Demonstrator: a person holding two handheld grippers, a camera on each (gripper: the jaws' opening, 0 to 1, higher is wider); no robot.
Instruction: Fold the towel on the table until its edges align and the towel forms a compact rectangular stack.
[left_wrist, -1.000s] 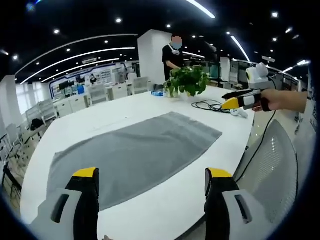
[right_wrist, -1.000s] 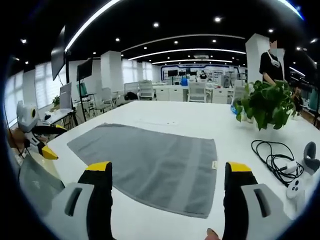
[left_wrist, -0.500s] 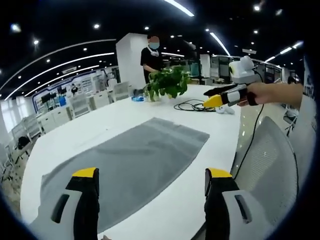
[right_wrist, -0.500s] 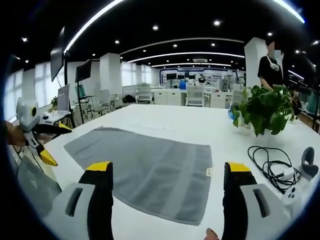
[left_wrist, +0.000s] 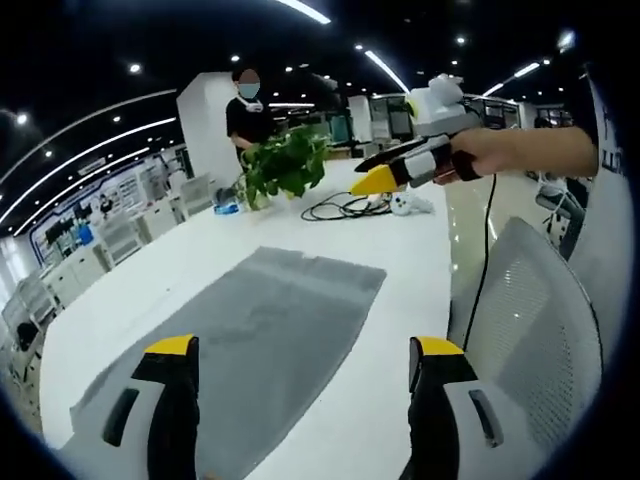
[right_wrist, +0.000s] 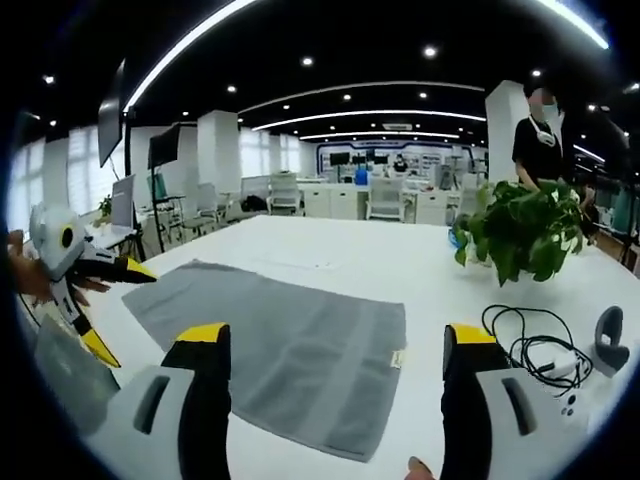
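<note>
A grey towel (left_wrist: 255, 335) lies flat and spread out on the white table (left_wrist: 405, 255); in the right gripper view the towel (right_wrist: 285, 345) runs from left to centre with a small tag on its right edge. My left gripper (left_wrist: 300, 375) hangs open above the towel's near edge, nothing between its jaws. In the left gripper view the right gripper (left_wrist: 395, 172) comes in from the upper right, held by a hand. My right gripper (right_wrist: 335, 375) is open above the towel's near right corner. Over in the right gripper view, the left gripper (right_wrist: 105, 305) shows at the left edge.
A potted plant (right_wrist: 520, 230) stands on the table's far side, with a black cable (right_wrist: 530, 350) and a white controller (right_wrist: 575, 400) near it. A person (right_wrist: 535, 135) stands behind the plant. A mesh chair back (left_wrist: 525, 320) sits by the table edge.
Both cameras have shifted. In the left gripper view the scene slid left and the right gripper now looms nearer and higher. The towel lies as before.
</note>
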